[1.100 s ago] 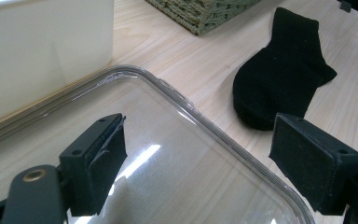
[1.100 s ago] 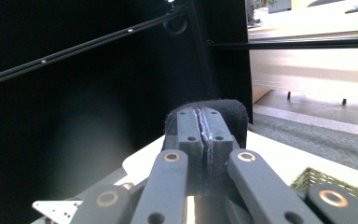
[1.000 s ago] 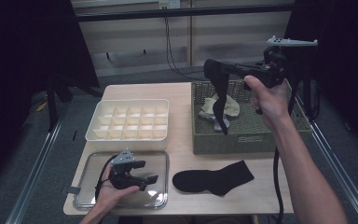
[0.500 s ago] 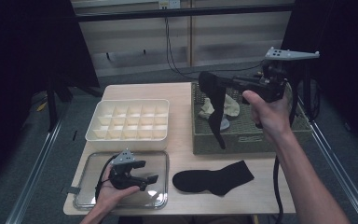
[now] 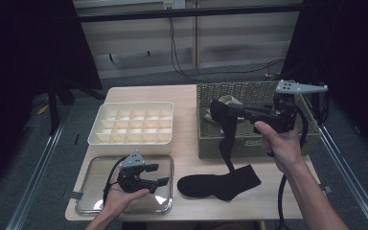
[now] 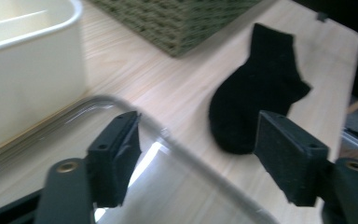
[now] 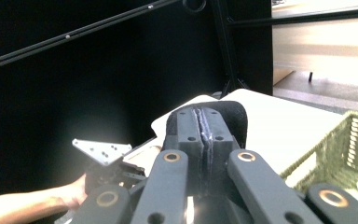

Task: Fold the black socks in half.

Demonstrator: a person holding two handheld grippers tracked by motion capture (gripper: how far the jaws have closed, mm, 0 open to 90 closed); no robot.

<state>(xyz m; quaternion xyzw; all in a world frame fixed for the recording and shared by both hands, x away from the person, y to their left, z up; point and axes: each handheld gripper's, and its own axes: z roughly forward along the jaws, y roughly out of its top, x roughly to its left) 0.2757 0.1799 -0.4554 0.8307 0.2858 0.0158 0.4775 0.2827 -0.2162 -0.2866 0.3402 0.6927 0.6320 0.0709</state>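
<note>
Over the basket (image 5: pixel 206 143), right gripper (image 5: pixel 219 111) pinches sock (image 5: pixel 228 139).

A pale wooden table (image 5: pixel 187 96) stands before a beige wall (image 5: pixel 139 28), surrounded by darkness.

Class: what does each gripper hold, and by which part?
Right gripper: shut on a black sock, by its upper end. Left gripper: open, holding nothing.

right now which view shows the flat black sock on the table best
The high view: the flat black sock lies whole on the wooden table, beside the clear glass lid. The left gripper view shows it closer, blurred, partly behind a jaw.
</note>
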